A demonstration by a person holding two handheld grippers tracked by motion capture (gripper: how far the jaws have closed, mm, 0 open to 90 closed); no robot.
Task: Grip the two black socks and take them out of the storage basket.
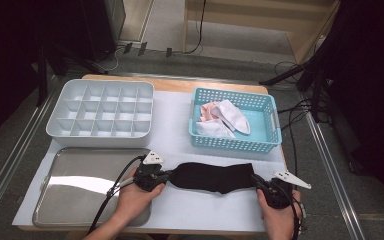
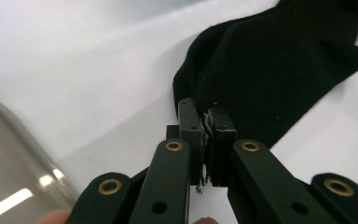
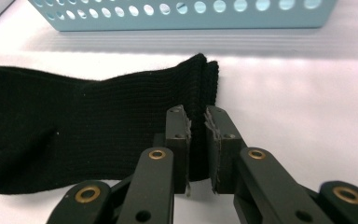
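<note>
A black sock (image 1: 213,176) lay stretched left to right along the near part of the worktop (image 1: 180,140), on its white cover, with one pair of tongs at each end. The left tongs (image 1: 166,176) met the sock's left end; in the left gripper view the two jaws stood pressed together on a fold of the dark fabric (image 2: 261,70), the pads nipping its edge with the rest of the sock running away to the far right. The right tongs (image 1: 258,183) met the sock's right end, the cuff. In the right gripper view the jaws straddled the ribbed cuff (image 3: 121,112), with a narrow gap left between the pads and the cloth passing through it; whether the pads actually pressed on the fabric could not be told.

To the left of the left tongs sat a steel tray (image 1: 65,200). Beyond the sock, on the far right, stood a blue basket (image 1: 272,120) holding white socks (image 1: 230,117). A white divided organiser box (image 1: 60,131) stood on the far left, well apart from the black sock.
</note>
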